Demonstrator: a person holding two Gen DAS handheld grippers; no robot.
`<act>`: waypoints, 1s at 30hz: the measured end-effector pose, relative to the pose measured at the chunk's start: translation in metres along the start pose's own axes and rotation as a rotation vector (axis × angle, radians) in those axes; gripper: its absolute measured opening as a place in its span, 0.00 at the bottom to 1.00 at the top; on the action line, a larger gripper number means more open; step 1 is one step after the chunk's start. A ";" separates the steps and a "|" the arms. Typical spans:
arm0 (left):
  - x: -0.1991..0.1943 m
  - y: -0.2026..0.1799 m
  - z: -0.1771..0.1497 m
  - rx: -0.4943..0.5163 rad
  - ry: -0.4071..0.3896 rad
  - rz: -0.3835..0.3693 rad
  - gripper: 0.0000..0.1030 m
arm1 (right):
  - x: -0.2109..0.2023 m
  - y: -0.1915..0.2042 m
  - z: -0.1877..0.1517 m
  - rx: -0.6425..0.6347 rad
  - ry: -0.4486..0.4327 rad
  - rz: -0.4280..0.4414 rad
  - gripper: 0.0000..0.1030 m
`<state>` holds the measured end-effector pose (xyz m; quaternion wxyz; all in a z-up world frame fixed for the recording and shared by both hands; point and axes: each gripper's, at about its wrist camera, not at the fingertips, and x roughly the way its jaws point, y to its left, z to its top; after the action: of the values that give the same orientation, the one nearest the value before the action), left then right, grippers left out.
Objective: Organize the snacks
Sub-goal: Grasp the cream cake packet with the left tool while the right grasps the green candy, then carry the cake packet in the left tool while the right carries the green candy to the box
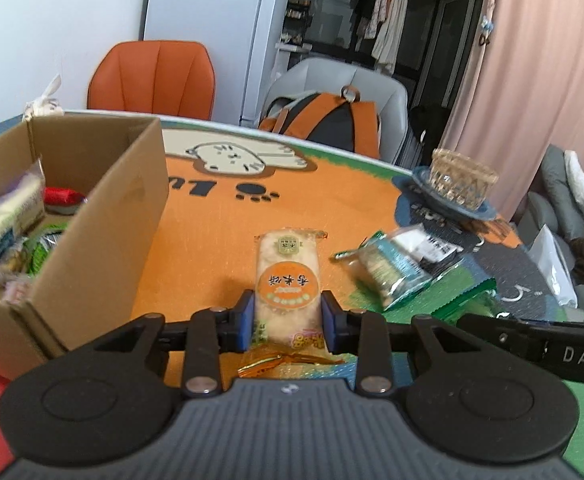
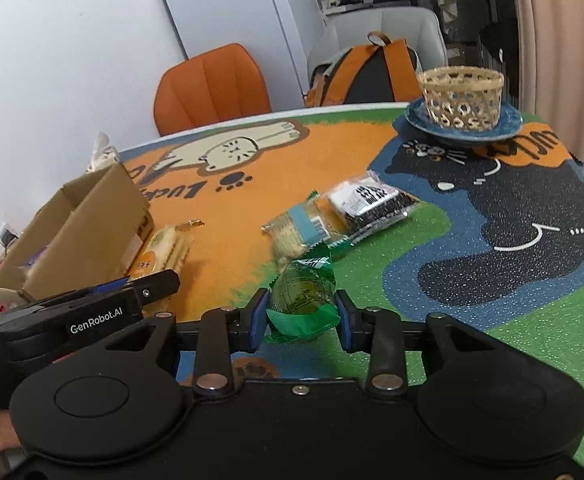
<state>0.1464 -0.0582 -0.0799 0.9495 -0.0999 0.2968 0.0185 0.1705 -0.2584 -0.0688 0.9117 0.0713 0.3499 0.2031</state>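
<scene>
Snacks being gripped on the cartoon mat

Cardboard box (image 1: 92,216) is sitting at the left of the table, open at the top, with several wrapped snacks already lying inside it. Just to its right, the left gripper (image 1: 288,312) is closing its blue pads on both sides of a long rice cracker packet (image 1: 286,276) with an orange round label; the packet is pointing away from the tool, over the orange part of the mat (image 1: 212,216). Further right, the right gripper (image 2: 301,312) is bracketing a green wrapped snack (image 2: 303,300), its jaws narrowed around the crinkled wrapper; the left pad is touching, while on the right side I cannot tell if it is touching. Beyond that, a blue-banded cracker pack (image 2: 303,228) is lying against a black-and-white packet (image 2: 367,200) on the mat. At the far right a woven basket (image 2: 461,96) is standing on a blue plate (image 2: 415,116).
</scene>
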 end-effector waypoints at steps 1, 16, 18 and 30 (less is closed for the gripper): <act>-0.004 0.000 0.001 -0.002 -0.006 -0.004 0.31 | -0.004 0.002 0.000 -0.004 -0.008 0.001 0.34; -0.051 0.001 0.021 -0.007 -0.118 -0.031 0.31 | -0.040 0.017 0.011 -0.027 -0.094 0.008 0.34; -0.054 0.004 0.023 -0.012 -0.123 -0.031 0.31 | -0.041 0.020 0.012 -0.031 -0.099 0.013 0.34; -0.082 0.034 0.037 -0.042 -0.187 0.006 0.31 | -0.045 0.052 0.021 -0.063 -0.146 0.071 0.34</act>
<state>0.0965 -0.0155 -0.0097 0.9707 -0.1169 0.2068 0.0369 0.1372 -0.2301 -0.0116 0.9288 0.0697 0.2734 0.2402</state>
